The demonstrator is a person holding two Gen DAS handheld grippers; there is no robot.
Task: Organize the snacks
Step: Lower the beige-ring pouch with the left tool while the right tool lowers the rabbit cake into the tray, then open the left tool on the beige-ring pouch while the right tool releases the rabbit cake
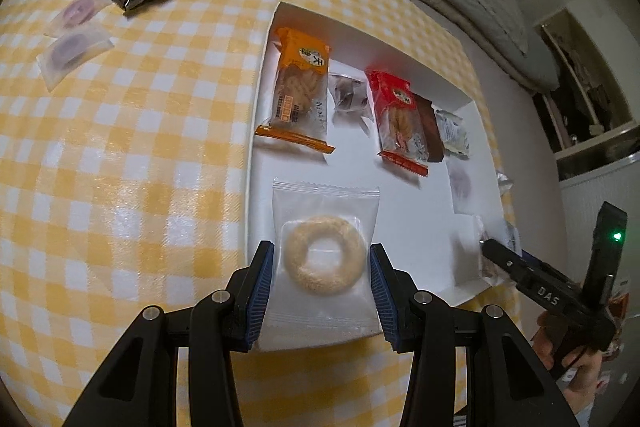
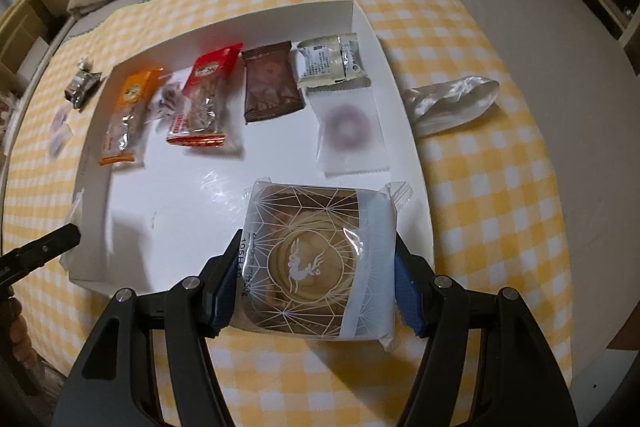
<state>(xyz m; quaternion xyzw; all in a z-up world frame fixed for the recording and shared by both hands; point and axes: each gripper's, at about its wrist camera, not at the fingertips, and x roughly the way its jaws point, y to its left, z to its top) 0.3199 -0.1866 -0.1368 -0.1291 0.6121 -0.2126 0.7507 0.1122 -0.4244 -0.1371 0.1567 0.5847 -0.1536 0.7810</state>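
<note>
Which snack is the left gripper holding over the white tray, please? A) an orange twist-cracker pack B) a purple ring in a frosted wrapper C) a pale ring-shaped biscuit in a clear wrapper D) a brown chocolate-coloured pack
C: the left gripper has its blue pads against the clear wrapper of the pale ring-shaped biscuit, above the white tray.

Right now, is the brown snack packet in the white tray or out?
In: the brown packet lies flat inside the white tray, among other snacks.

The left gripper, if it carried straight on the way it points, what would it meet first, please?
Probably the white tray floor, since the left gripper already holds the ring cookie packet above it; depth is unclear.
</note>
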